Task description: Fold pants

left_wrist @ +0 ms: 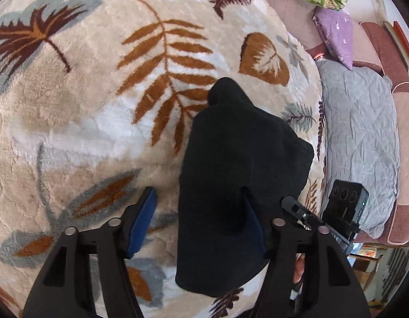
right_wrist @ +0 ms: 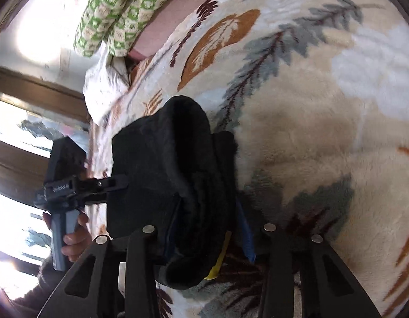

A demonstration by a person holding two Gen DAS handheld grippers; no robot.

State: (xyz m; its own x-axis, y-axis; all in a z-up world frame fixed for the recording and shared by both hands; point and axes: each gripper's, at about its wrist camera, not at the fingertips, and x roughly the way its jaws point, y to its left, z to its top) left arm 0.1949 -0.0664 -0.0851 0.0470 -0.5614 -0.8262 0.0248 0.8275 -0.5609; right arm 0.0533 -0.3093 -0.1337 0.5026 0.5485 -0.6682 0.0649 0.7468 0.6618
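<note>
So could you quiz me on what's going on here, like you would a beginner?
1. True or false: the pants are white.
2. What is beneath them? A) bare floor B) a leaf-print blanket C) a glass table
3. Fill in: the pads on the left gripper are ____ in colour.

Key: 1 false, they are black. 2 B. 3 blue.

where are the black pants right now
The black pants lie bundled on the leaf-print blanket near its right edge, in front of the left gripper in the left wrist view, beside the grey quilt.
</note>
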